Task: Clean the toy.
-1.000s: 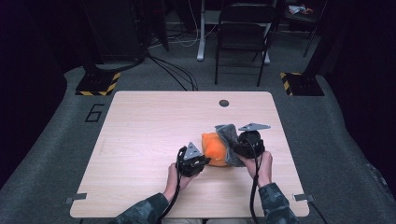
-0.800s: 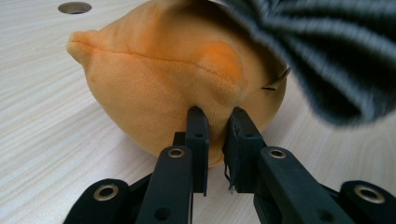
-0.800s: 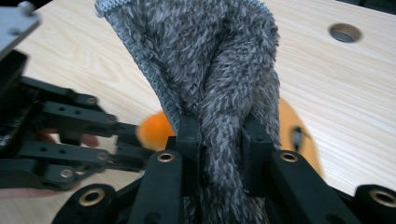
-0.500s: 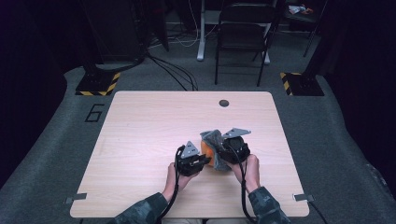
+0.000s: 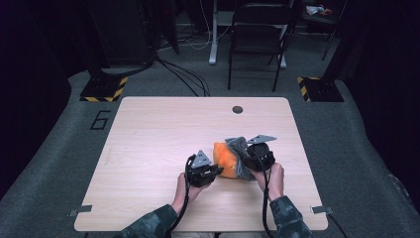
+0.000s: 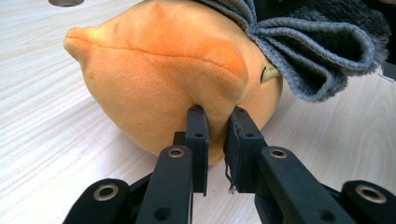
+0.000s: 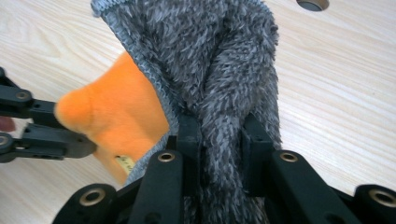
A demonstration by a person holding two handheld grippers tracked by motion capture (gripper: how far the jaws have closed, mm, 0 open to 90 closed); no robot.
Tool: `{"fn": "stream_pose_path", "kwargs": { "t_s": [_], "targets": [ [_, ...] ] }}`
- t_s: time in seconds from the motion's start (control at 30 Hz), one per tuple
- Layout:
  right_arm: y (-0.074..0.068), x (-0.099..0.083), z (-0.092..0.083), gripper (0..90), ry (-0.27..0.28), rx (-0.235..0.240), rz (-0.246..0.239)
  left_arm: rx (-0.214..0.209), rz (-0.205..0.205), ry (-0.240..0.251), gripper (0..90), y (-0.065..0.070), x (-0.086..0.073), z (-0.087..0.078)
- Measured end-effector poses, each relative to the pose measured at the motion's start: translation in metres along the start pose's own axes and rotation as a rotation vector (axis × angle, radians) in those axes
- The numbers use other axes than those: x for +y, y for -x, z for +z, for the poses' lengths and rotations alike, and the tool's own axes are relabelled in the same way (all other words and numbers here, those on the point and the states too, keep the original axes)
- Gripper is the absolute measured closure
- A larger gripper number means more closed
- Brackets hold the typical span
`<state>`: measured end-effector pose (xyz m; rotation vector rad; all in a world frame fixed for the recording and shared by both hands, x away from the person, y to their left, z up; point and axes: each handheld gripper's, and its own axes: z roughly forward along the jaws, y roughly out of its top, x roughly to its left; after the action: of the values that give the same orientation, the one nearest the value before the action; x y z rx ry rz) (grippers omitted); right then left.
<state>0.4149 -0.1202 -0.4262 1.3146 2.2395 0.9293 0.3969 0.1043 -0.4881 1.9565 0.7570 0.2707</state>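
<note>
While the rounded orange plush toy (image 6: 173, 79) rests on the pale wooden worktop (image 5: 148, 134), the left gripper (image 6: 217, 121) pinches a fold of its fabric in closed jaws; the right gripper (image 7: 219, 135) clamps the fuzzy grey knit cloth (image 7: 210, 60) draped over the toy.

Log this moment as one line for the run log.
left gripper: pinching orange plush toy | right gripper: clamped on grey fuzzy cloth | cloth draped over toy | table

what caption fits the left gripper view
Left hand-held gripper pinching a round orange plush toy draped with grey fuzzy cloth on a pale wooden table.
</note>
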Motion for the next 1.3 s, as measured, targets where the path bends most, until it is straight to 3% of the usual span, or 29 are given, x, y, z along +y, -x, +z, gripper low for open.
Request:
{"fn": "stream_pose_path", "kwargs": {
  "t_s": [0.4, 0.83, 1.07, 1.13, 1.2, 1.23, 1.3],
  "targets": [
    [0.025, -0.01, 0.008, 73.6, -0.029, -0.031, 0.059, -0.005, 0.003, -0.012, 80.0, -0.002, -0.001, 0.0],
    [0.037, -0.018, 0.015, 73.6, -0.064, -0.058, 0.089, -0.004, 0.003, -0.011, 79.9, -0.002, -0.001, 0.0],
    [0.047, -0.028, 0.027, 73.5, -0.119, -0.079, 0.111, -0.003, 0.001, -0.011, 79.9, -0.002, -0.001, 0.0],
    [0.047, -0.031, 0.031, 73.4, -0.164, -0.089, 0.133, -0.003, 0.003, -0.01, 79.9, -0.002, -0.001, 0.0],
    [0.052, -0.036, 0.04, 73.4, -0.198, -0.098, 0.105, -0.008, -0.007, -0.01, 79.8, -0.003, -0.002, 0.0],
    [0.053, -0.039, 0.043, 73.4, -0.219, -0.098, 0.121, -0.005, -0.006, -0.007, 79.8, -0.004, -0.002, 0.0],
    [0.058, -0.04, 0.042, 73.5, -0.206, -0.085, 0.141, -0.006, -0.008, -0.007, 79.8, -0.003, -0.002, 0.0]
  ]
}}
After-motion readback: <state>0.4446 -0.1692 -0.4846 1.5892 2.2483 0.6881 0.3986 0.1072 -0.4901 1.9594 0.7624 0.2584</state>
